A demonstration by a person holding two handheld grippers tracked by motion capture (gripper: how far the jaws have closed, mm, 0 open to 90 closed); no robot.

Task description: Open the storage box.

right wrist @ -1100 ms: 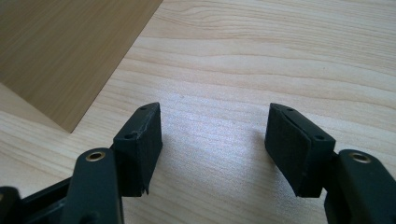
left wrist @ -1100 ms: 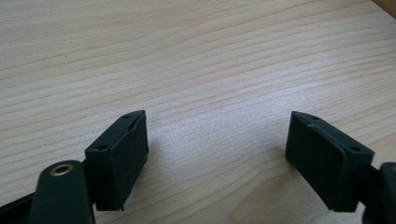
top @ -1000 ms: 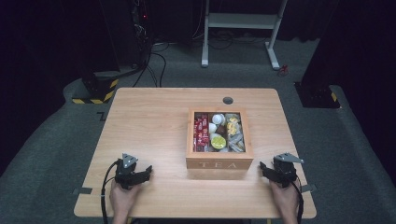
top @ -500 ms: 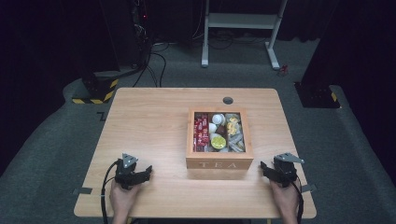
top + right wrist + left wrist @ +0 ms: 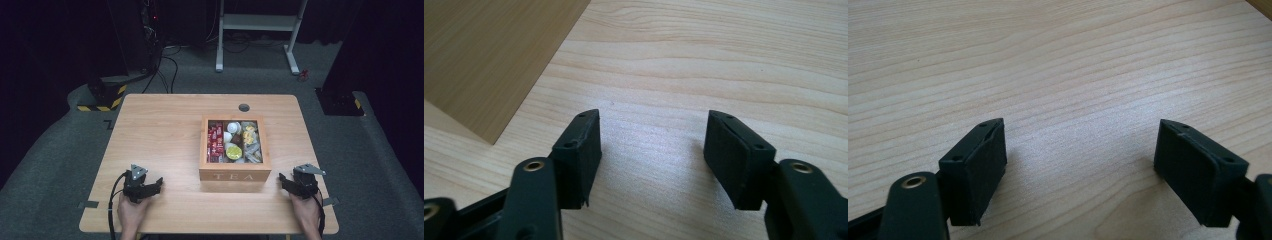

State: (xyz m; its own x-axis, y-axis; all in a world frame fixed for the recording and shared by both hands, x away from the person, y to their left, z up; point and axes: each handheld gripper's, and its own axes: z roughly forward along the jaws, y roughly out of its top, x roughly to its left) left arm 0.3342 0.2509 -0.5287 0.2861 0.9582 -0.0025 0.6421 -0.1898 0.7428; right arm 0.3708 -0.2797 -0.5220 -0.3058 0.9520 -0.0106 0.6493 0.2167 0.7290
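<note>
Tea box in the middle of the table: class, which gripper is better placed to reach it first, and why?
Probably the right gripper: it rests open close beside the tea box, whose wooden side shows in the right gripper view. The left gripper, also open, sits farther off.

Table (image 5: 165, 130) lit bright, surroundings dark; pics sharp.

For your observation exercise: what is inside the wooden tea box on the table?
The tea box holds red packets, white pods and a yellow one. Whatever lies beneath them is covered.

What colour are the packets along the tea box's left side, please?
Red packets, clearest in the high view.
</note>
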